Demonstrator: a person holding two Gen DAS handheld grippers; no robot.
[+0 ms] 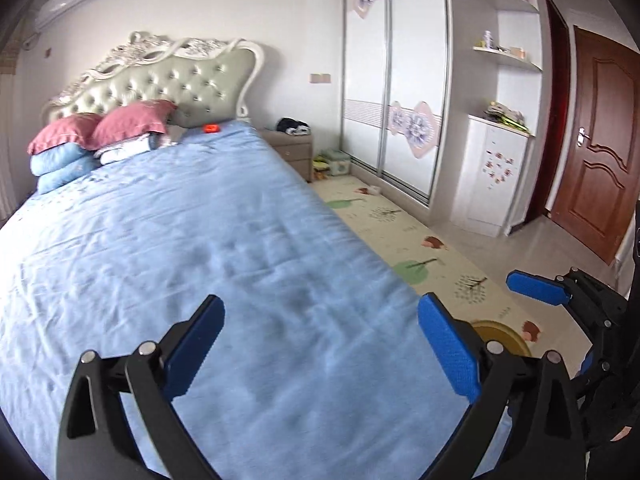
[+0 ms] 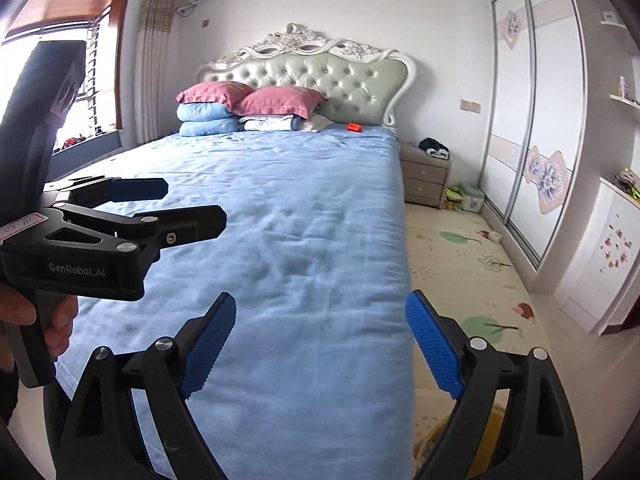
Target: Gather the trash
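Left cam: my left claw point(image 1: 320, 344) is spread wide with nothing in it, over the near end of the bed point(image 1: 200, 240). A small orange thing point(image 1: 211, 128) sits far off by the headboard point(image 1: 168, 80), right of the pillows point(image 1: 132, 120).

Right cam: right claw point(image 2: 320, 336) is spread and bare too, orange thing point(image 2: 353, 127) way up at the far end

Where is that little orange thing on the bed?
The orange thing lies at the far end of the blue bed, just below the headboard, right of the pillows.
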